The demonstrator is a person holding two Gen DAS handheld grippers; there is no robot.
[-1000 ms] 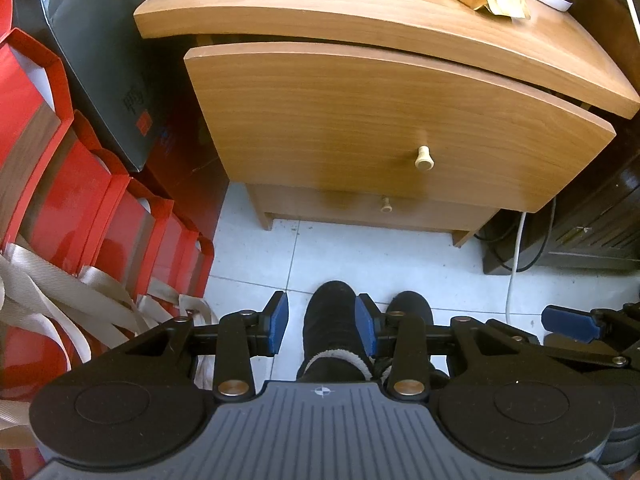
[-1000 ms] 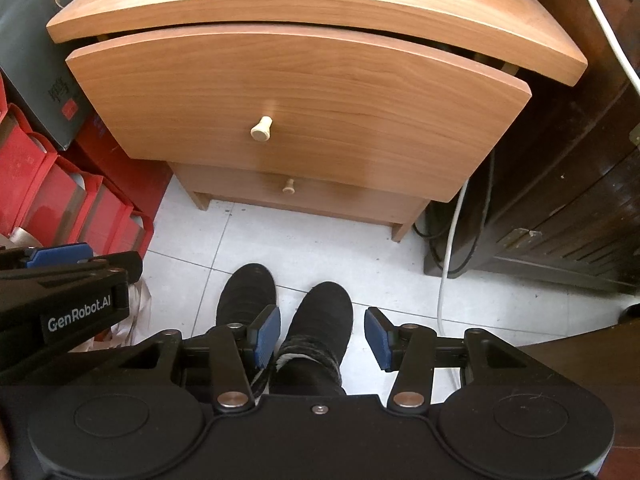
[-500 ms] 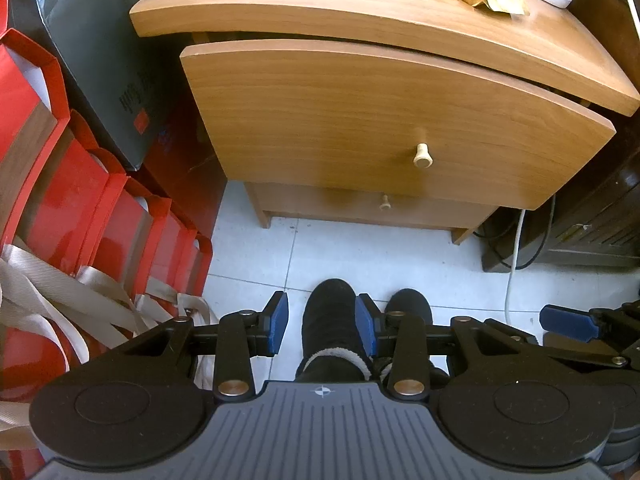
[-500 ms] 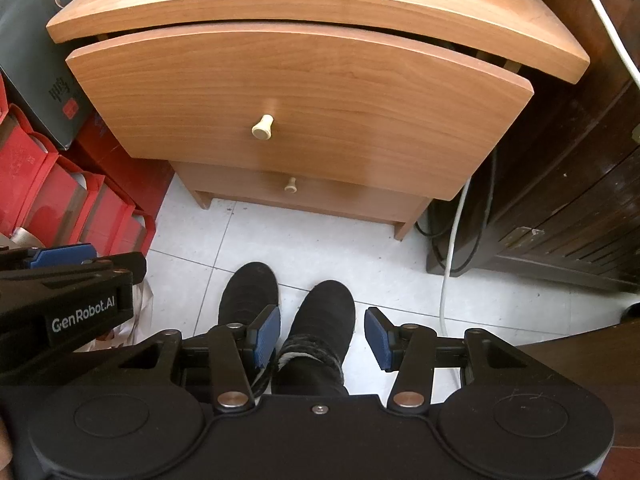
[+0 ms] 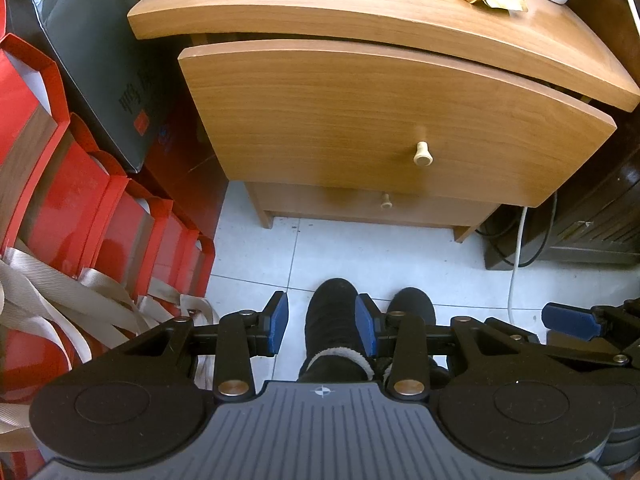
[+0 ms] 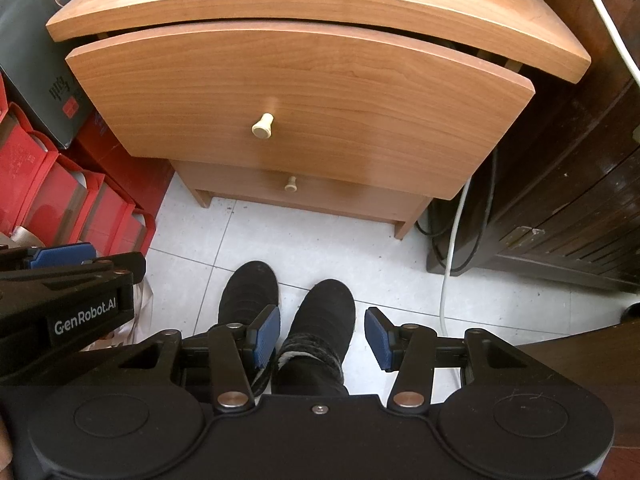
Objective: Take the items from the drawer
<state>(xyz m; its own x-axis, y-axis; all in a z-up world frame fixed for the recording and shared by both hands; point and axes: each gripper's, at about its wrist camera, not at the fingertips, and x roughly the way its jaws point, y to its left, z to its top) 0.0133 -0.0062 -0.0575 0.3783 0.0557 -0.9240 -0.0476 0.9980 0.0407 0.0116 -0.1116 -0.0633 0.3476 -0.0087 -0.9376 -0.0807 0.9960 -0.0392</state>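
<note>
The curved-front wooden upper drawer [image 6: 296,112] of the two-drawer bedside cabinet [image 5: 384,20] is seen pulled slightly ajar, its pale round knob [image 6: 262,125] untouched. Below that knob, well apart from it, the left gripper [image 5: 320,330] and the right gripper [image 6: 322,336] are held with blue pads parted and nothing between them but the black slippers [image 6: 320,312] far beneath. The drawer's contents are hidden, so the items cannot be told. A small knob may be missed or slipped off by wide jaws. Left of the knob, red gift bags [image 5: 72,208] are stacked, interiors unseen.
</note>
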